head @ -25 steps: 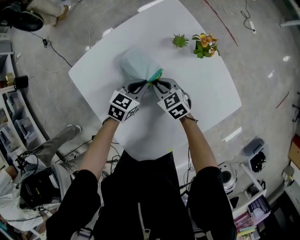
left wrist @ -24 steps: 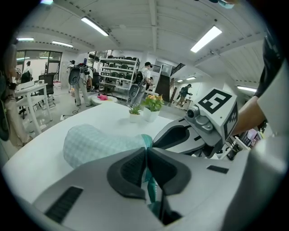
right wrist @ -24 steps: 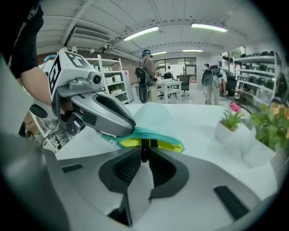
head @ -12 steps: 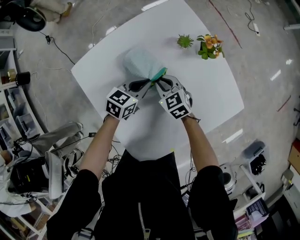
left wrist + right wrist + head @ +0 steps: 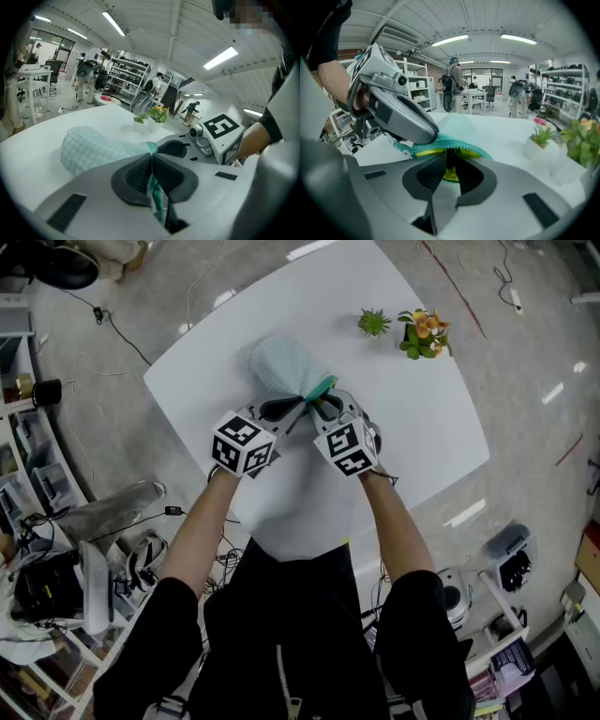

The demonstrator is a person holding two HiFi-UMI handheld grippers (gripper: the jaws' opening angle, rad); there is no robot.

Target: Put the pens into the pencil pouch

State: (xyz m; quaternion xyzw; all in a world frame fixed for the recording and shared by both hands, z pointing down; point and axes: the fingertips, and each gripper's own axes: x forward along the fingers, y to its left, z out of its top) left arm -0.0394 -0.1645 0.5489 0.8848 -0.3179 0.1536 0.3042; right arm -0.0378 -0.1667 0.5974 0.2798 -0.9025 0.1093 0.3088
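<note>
With its ribbed dark pads pressed together, my left gripper [image 5: 151, 161] pinches the teal zipper edge [image 5: 156, 199] of the pouch. My right gripper [image 5: 449, 168] is clamped on a thin dark tab [image 5: 450, 157] at the toothed zipper, just above the yellow lining [image 5: 451, 175]. The pouch [image 5: 286, 367], soft, rounded and finely checked in pale green, lies on the smooth white table [image 5: 403, 427] directly beyond both grippers, while a spiky green plant [image 5: 374, 322] and a pot of orange flowers [image 5: 424, 332] stand well apart from it near the far edge.
</note>
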